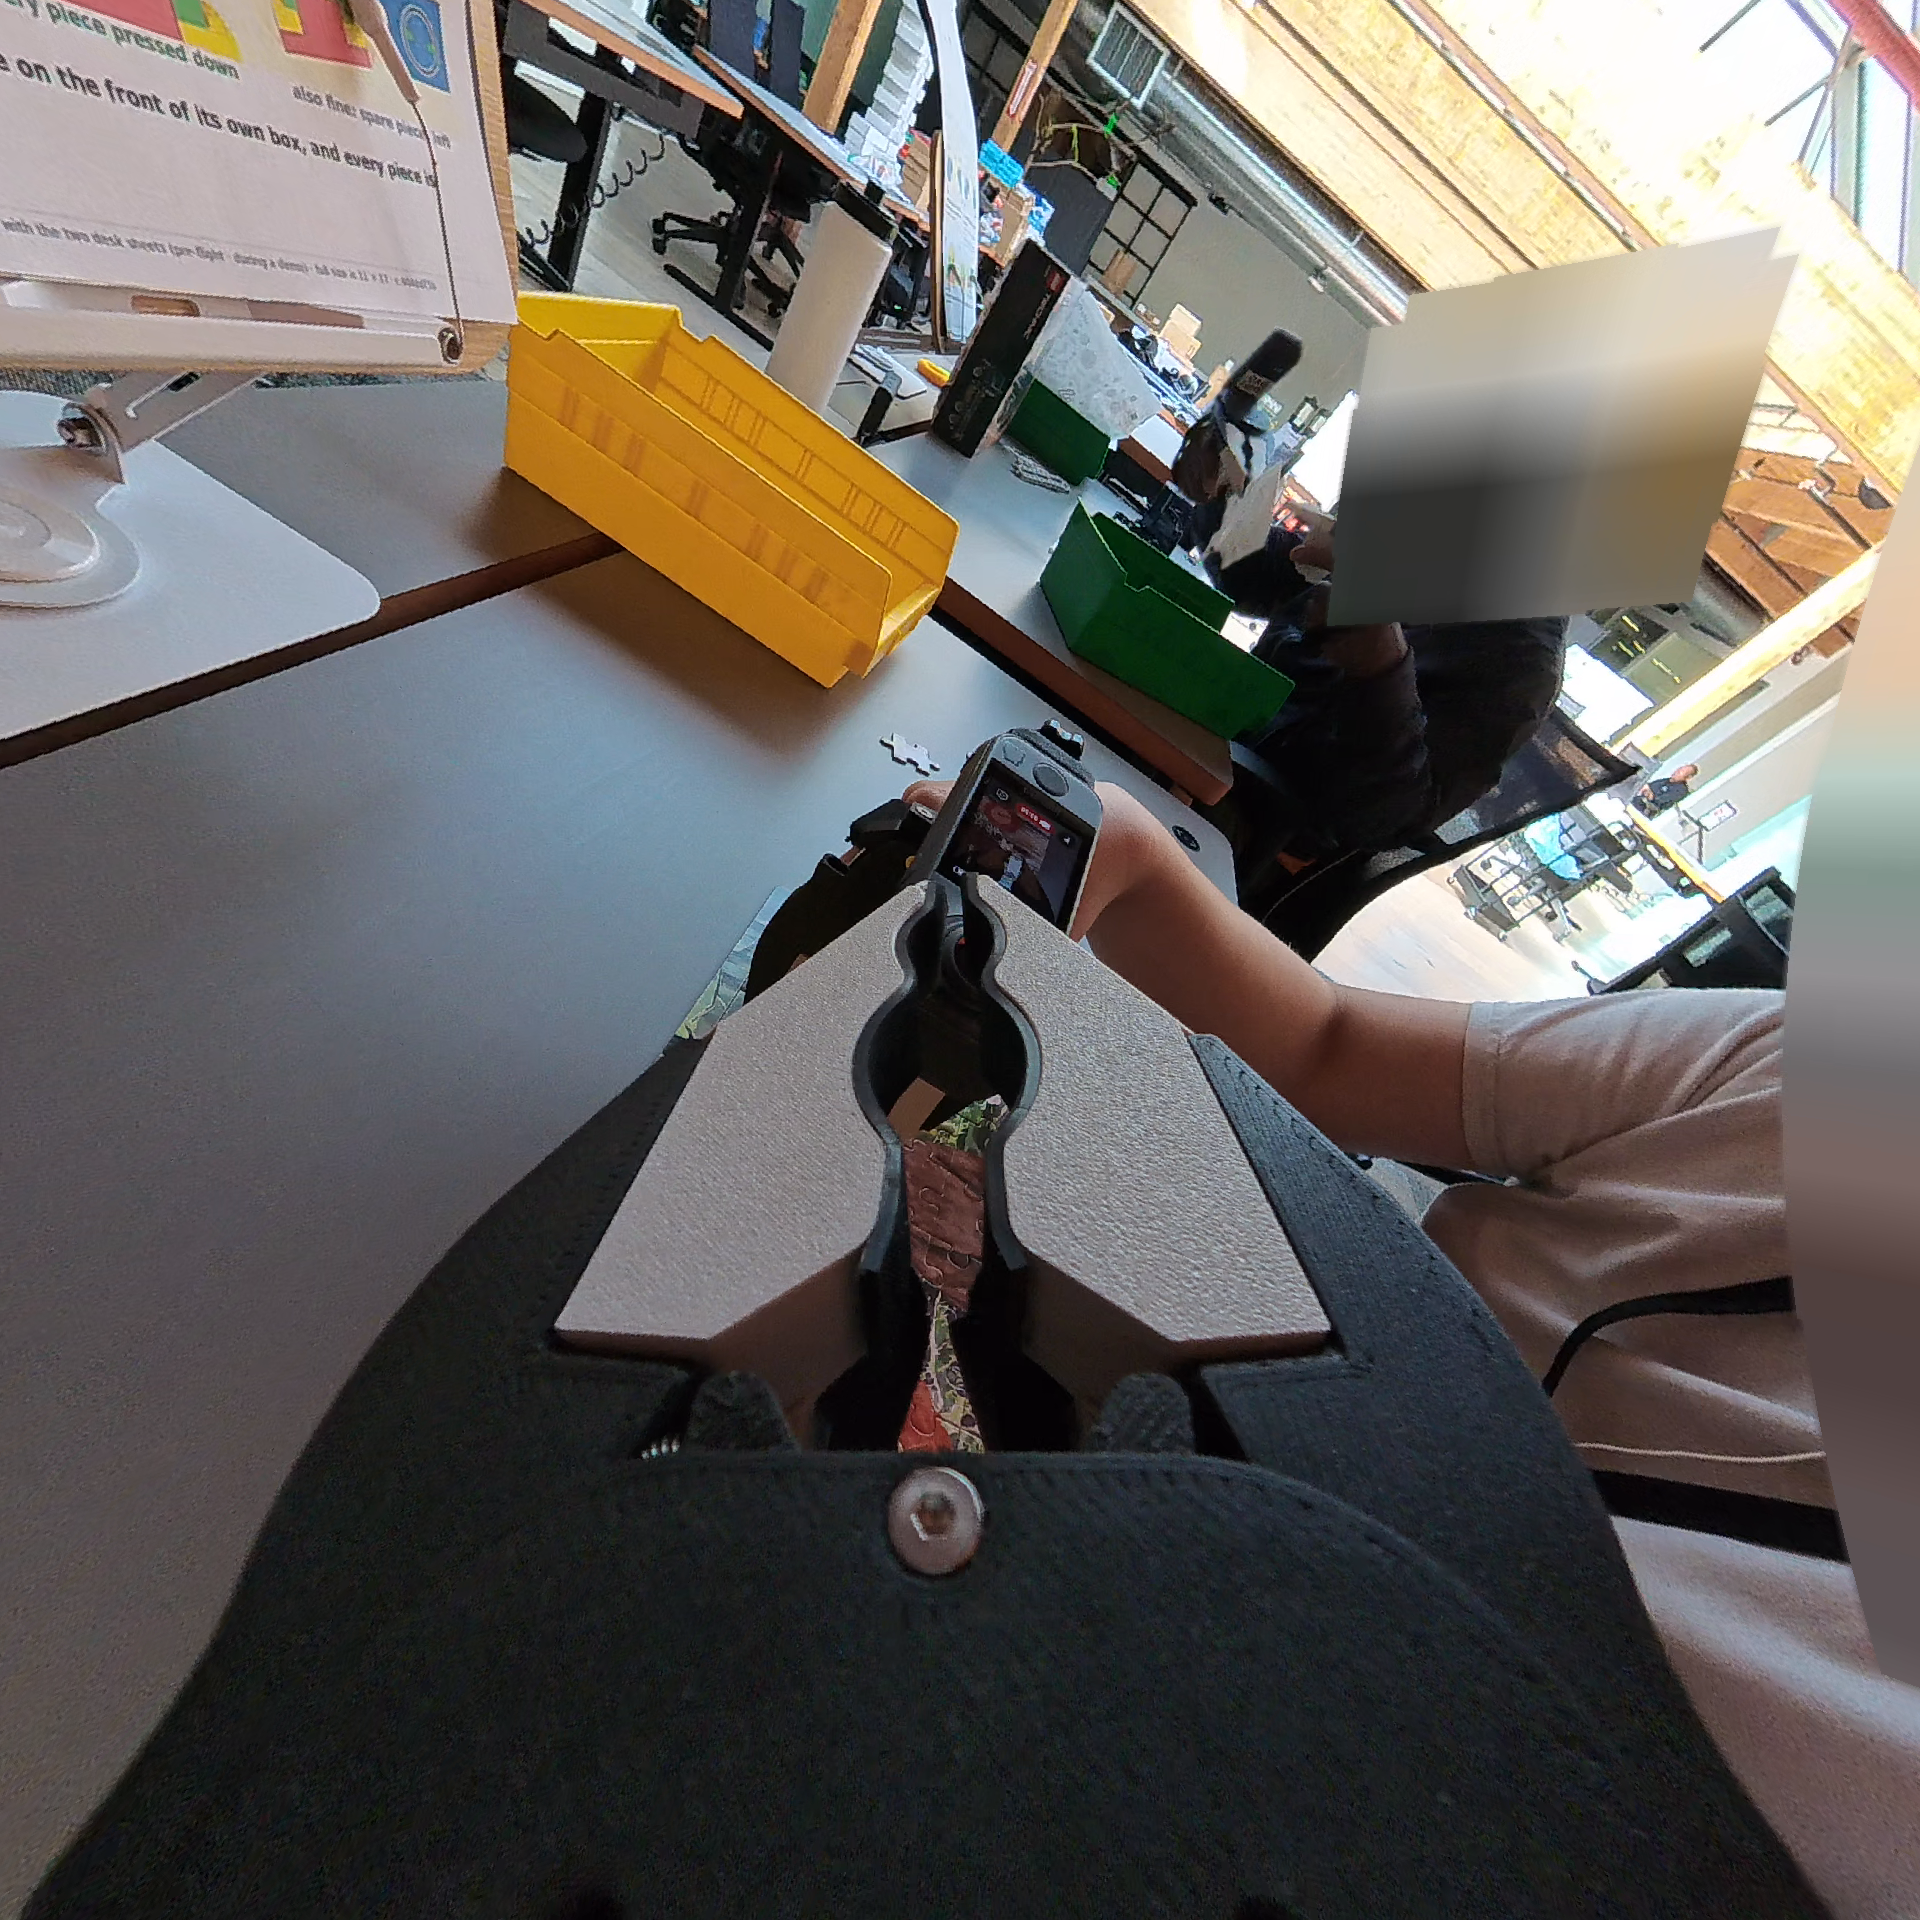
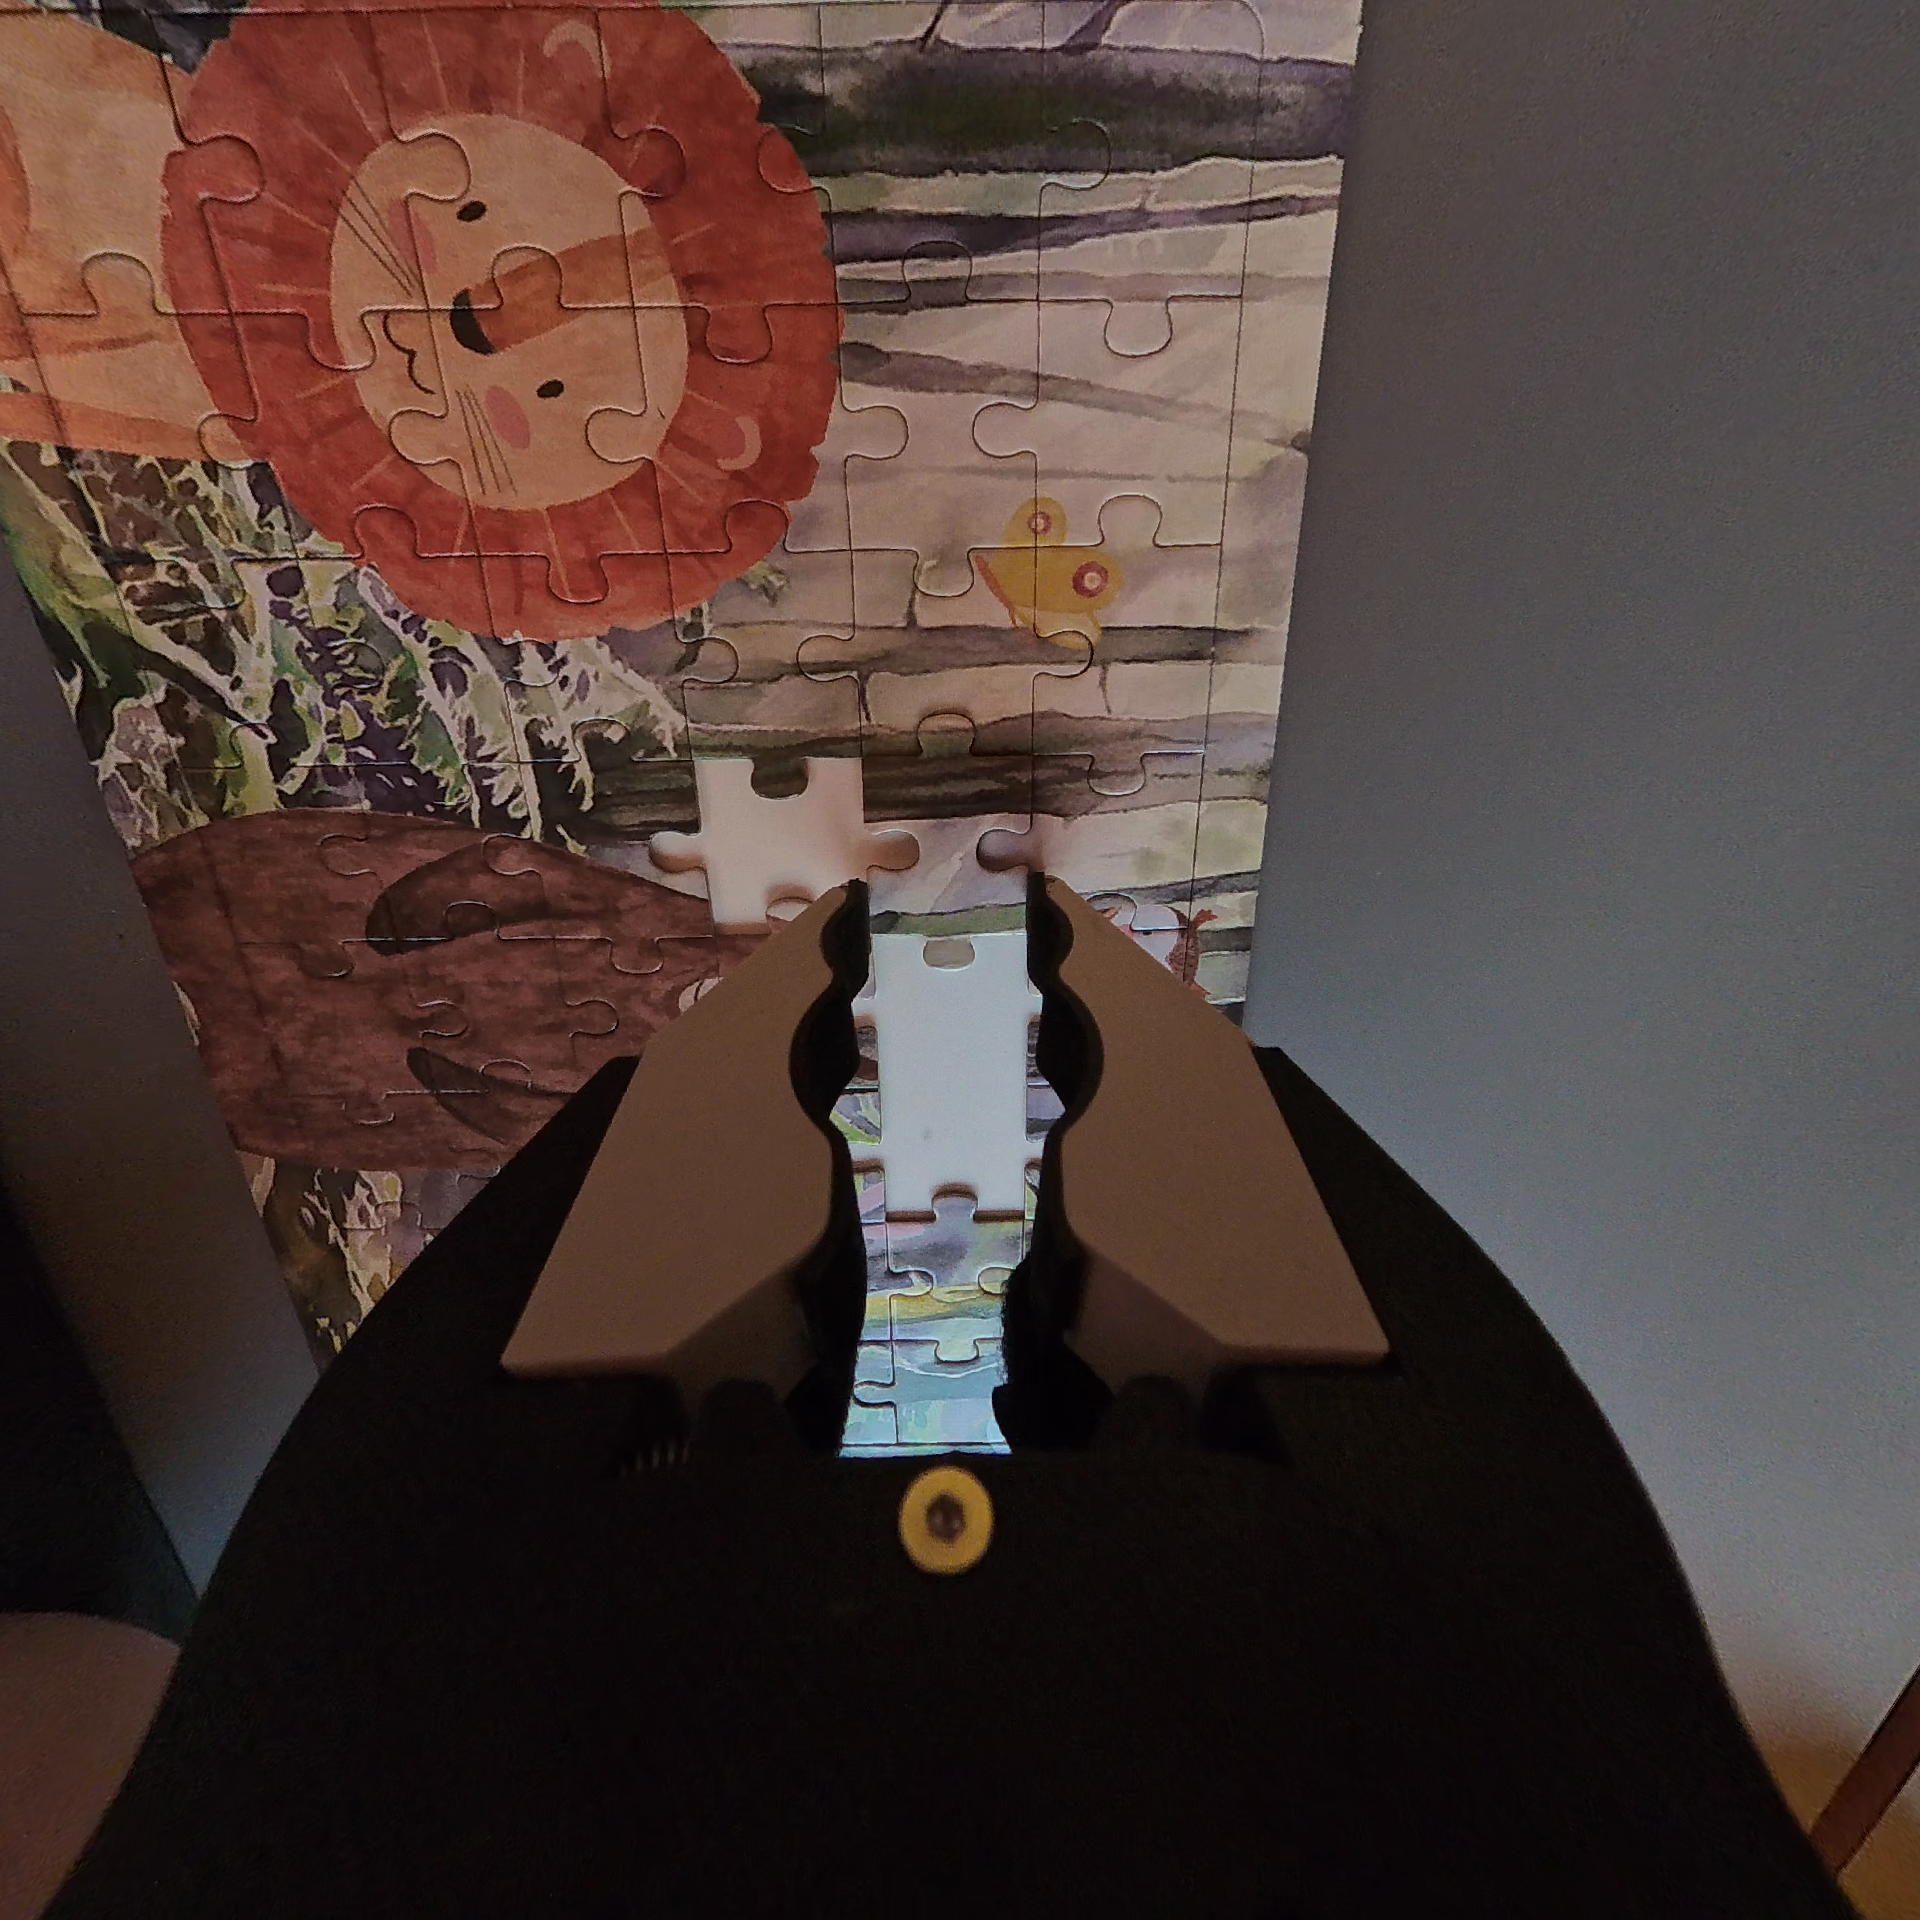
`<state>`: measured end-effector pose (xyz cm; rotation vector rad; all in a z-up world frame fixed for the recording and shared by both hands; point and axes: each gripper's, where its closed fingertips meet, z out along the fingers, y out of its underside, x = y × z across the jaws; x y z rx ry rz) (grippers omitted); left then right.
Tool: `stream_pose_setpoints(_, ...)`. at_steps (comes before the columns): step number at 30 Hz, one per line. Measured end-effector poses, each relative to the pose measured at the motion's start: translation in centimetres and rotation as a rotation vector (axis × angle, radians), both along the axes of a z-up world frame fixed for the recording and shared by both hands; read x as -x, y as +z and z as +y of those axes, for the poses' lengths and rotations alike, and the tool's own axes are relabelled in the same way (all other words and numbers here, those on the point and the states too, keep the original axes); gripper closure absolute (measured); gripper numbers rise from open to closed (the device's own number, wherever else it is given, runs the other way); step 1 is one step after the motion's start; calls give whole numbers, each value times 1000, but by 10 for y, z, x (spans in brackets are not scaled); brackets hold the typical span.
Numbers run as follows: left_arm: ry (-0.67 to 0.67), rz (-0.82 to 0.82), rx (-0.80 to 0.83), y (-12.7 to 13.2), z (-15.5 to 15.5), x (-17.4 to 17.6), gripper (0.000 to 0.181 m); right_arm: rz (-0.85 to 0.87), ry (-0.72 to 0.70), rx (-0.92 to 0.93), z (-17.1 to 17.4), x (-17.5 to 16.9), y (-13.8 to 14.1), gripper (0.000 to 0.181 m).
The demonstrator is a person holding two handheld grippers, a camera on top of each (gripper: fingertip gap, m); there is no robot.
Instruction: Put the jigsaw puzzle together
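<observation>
The jigsaw puzzle (image 2: 499, 343), a lion and a yellow butterfly, lies flat on the grey table. Two white empty slots show, one left of my right fingertips (image 2: 774, 842) and one between the fingers (image 2: 945, 1060). My right gripper (image 2: 948, 888) stands over the puzzle, jaws a piece's width apart, closed on the sides of a pale puzzle piece (image 2: 945, 883) just above the second slot. My left gripper (image 1: 951, 888) is shut and empty, low over the puzzle (image 1: 940, 1205). The right gripper's camera back (image 1: 1023, 847) shows just beyond it. A loose white piece (image 1: 909, 750) lies on the table.
A yellow bin (image 1: 717, 488) stands on the table behind the puzzle, and green bins (image 1: 1153, 623) are on the adjoining desk. A sheet on a stand (image 1: 239, 187) is at the far left. A person's arm (image 1: 1247, 1029) reaches in from the right. The left gripper's tips are roughly 20 cm from the right gripper's.
</observation>
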<state>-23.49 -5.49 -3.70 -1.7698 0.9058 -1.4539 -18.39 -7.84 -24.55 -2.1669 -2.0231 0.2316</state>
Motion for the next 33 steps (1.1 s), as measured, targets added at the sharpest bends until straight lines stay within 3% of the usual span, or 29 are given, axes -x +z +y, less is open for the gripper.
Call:
stream_pose_setpoints(16, -18, 35, 17, -8, -2, -1, 181, 83, 17, -12, 0, 0, 12, 144)
stream_pose_setpoints(19, -46, 197, 21, -39, -7, -3, 181, 158, -3, -34, 2, -7, 29, 151)
stream_pose_setpoints(23, -155, 592, -97, -115, -17, -2, 181, 350, 1, -125, 11, -10, 52, 177)
stream_pose_setpoints(27, -345, 607, -178, -146, -38, -27, 181, 595, 6, -68, 4, -1, 66, 181)
stream_pose_setpoints(33, -387, 683, -272, -174, -35, -41, 181, 525, 57, -10, -6, 1, 33, 181)
